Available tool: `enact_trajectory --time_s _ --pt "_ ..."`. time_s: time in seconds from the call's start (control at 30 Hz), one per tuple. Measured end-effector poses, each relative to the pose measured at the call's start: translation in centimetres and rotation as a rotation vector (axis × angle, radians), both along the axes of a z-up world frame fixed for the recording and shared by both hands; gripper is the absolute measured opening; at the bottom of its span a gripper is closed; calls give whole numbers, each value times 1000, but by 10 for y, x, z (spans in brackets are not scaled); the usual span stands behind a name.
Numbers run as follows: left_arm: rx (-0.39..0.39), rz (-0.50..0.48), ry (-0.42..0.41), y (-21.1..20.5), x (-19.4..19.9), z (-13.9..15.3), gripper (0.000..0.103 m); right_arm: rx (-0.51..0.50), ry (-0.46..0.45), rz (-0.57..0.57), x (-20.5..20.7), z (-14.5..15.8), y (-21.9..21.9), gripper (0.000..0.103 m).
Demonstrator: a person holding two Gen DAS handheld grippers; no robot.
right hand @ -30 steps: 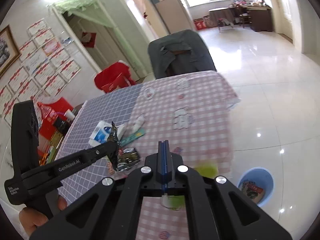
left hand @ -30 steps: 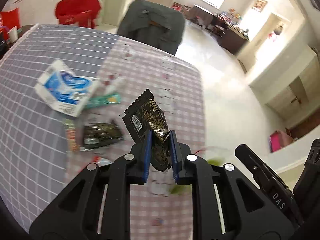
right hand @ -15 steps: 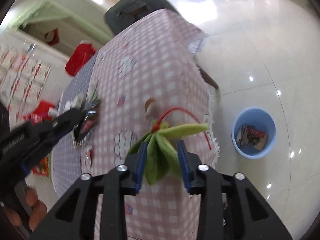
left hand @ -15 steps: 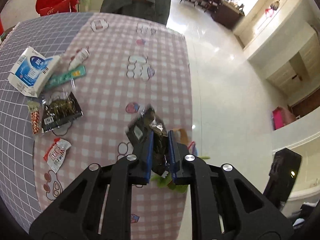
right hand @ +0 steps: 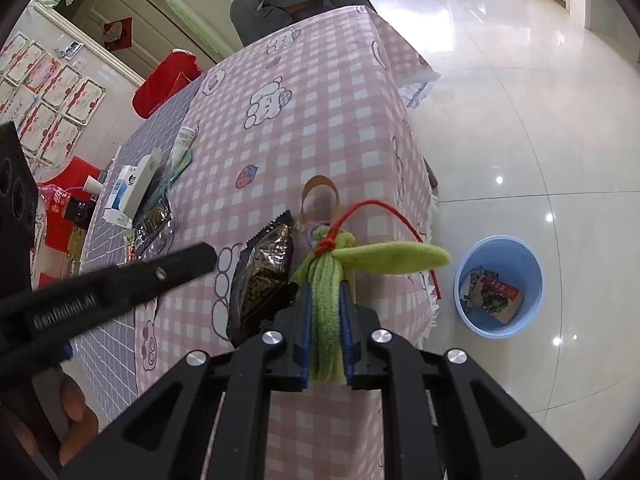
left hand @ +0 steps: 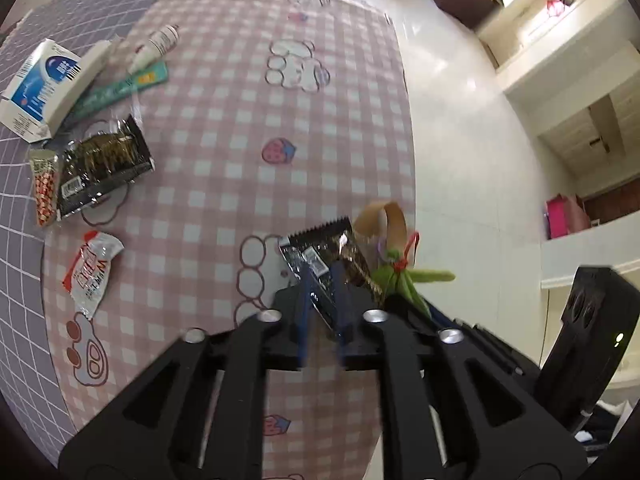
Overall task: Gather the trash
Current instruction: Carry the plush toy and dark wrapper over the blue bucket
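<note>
- The right gripper (right hand: 326, 316) has just been closing its jaws and now pinches a green felt leaf bundle (right hand: 328, 292) tied with a red string (right hand: 372, 206); the blue pads press on the green stalk from both sides.
- The left gripper (left hand: 322, 312) has just been opening its jaws; a dark snack wrapper (left hand: 324, 256) sits between them, but blur makes it impossible to tell whether the pads still press on it.
- Both grippers are over the near right corner of the table (right hand: 320, 100), which wears a pink checked cloth with cartoon bears; the wrapper and the leaf bundle are just beside each other there.
- A tan paper loop (right hand: 318, 196) lies just beyond the leaf bundle, near the table's right edge.
- On the floor, off the table's right edge, stands a blue bin (right hand: 500, 288) with a few packets inside.
- Toward the left edge lie a red and white sachet (left hand: 92, 268), a second dark wrapper (left hand: 100, 164) and a narrow checked packet (left hand: 44, 184).
- Farther along that side are a blue and white carton (left hand: 44, 84), a green strip (left hand: 120, 88) and a small white bottle (left hand: 154, 46).
- A grey chair (right hand: 292, 0) stands at the far end.
</note>
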State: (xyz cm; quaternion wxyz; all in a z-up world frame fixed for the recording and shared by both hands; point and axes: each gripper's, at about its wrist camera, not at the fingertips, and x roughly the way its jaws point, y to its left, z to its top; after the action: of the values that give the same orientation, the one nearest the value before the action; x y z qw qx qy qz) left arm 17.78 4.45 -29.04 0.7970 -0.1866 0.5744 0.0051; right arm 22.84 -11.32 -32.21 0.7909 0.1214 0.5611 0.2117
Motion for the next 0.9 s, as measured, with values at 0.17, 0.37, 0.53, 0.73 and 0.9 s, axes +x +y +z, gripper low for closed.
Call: enact_trajectory --time_s 0.17,0.37,0.53,0.73,0.9 --pt "24 -28 -5 -8 3 -2 64 1 3 2 0 2 -2 13" --pt "21 -58 70 -19 12 -27 51 10 -2 8 -2 3 0 13" --pt "21 -42 49 -19 11 -24 37 20 -20 10 -4 8 0 11" --pt "32 -8 -13 -17 11 -1 33 52 -66 -19 -3 28 -13 11" --pt "16 -18 -69 -26 19 23 33 62 -122 -76 2 53 -39 11"
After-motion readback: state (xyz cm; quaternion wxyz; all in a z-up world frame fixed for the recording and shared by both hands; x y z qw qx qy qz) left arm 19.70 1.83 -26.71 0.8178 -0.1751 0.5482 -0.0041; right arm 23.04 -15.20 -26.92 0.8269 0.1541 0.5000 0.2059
